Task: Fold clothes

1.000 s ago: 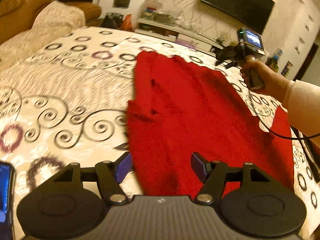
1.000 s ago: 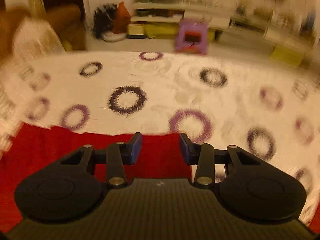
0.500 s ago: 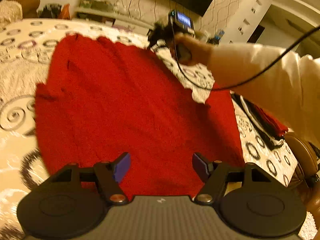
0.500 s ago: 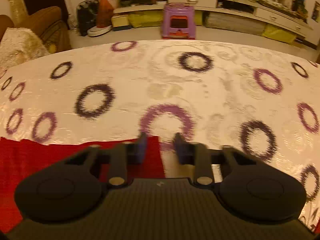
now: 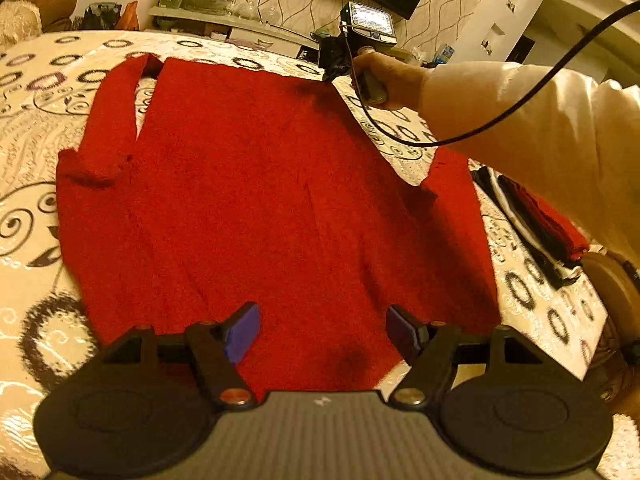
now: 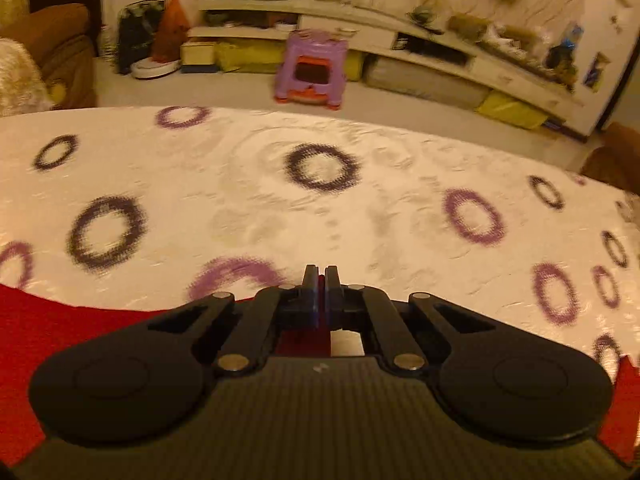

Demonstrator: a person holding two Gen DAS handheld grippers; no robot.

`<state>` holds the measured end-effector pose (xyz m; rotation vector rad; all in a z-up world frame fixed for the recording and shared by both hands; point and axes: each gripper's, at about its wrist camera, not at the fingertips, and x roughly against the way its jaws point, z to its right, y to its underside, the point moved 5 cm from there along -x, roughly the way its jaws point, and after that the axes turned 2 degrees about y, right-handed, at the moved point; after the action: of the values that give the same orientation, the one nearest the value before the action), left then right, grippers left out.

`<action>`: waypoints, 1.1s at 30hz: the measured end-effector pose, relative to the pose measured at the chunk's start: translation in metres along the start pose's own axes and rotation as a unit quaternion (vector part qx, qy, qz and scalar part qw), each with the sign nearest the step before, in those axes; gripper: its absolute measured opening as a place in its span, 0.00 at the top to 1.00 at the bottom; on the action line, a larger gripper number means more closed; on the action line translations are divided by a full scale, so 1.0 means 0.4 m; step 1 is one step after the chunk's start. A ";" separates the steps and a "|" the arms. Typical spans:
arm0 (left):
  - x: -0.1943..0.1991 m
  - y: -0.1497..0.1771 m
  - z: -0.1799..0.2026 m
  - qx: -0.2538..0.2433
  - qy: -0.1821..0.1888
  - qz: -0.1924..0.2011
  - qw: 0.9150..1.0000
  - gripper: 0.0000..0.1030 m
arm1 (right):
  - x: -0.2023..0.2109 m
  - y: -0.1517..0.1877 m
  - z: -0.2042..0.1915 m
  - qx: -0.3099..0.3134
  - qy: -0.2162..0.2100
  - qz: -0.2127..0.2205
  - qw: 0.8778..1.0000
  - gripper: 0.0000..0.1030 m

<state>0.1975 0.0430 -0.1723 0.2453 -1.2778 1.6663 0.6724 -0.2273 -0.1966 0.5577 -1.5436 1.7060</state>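
A red knitted sweater (image 5: 260, 200) lies spread flat on the patterned bedspread (image 5: 36, 220), one sleeve folded along its left side. My left gripper (image 5: 322, 330) is open and hovers over the sweater's near edge with nothing between its fingers. In the left wrist view the right gripper (image 5: 332, 70), held by a hand, sits at the sweater's far right corner. In the right wrist view the right gripper (image 6: 321, 276) is shut, and the red sweater (image 6: 60, 320) edge runs under it and shows just behind the closed fingertips.
A stack of folded clothes (image 5: 536, 220) lies at the bed's right edge. A cream sleeve (image 5: 540, 128) and a black cable (image 5: 500, 116) cross the right side. Beyond the bed stand a purple stool (image 6: 312, 68), a low shelf (image 6: 420, 40) and a brown sofa (image 6: 60, 40).
The right gripper's fingers went from open to shut at the sweater's far edge. My left gripper moved right, over the middle of the sweater's near edge, and stayed open.
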 end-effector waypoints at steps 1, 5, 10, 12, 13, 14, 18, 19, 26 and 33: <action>-0.001 0.000 0.001 0.001 0.002 0.001 1.000 0.27 | 0.020 0.016 0.020 -0.001 0.011 0.004 1.000 0.96; -0.005 0.006 0.009 -0.005 0.007 0.002 1.000 0.27 | 0.049 0.073 0.084 0.002 0.072 0.008 0.997 0.96; 0.014 0.011 -0.006 0.014 0.011 0.008 1.000 0.27 | 0.094 0.090 0.084 -0.021 0.072 0.012 0.997 0.90; 0.031 0.012 -0.018 0.023 0.007 0.013 1.000 0.26 | 0.159 0.080 -0.008 -0.034 -0.051 0.028 0.998 0.86; 0.039 0.012 -0.024 0.026 0.004 0.016 1.000 0.26 | 0.187 0.075 -0.074 -0.021 -0.098 0.021 0.995 0.76; 0.048 0.011 -0.029 0.027 -0.001 0.019 0.999 0.26 | 0.218 0.072 -0.144 -0.006 -0.145 0.014 0.989 0.65; 0.082 0.013 -0.048 0.034 -0.023 0.023 0.999 0.26 | 0.352 0.072 -0.501 0.096 -0.289 -0.016 0.952 0.47; 0.091 0.015 -0.054 0.037 -0.027 0.025 0.999 0.26 | 0.378 0.082 -0.574 0.123 -0.300 -0.017 0.946 0.47; 0.134 0.026 -0.083 0.049 -0.033 0.034 0.998 0.26 | 0.335 0.135 -0.829 0.183 -0.210 -0.055 0.959 0.47; 0.150 0.039 -0.112 0.062 -0.025 0.037 0.997 0.26 | 0.294 0.127 -0.809 0.192 -0.168 -0.060 0.965 0.93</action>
<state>0.1726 0.1145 -0.1617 0.3183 -1.2349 1.8152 0.6137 0.1156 -0.1980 1.1692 -1.3665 1.8968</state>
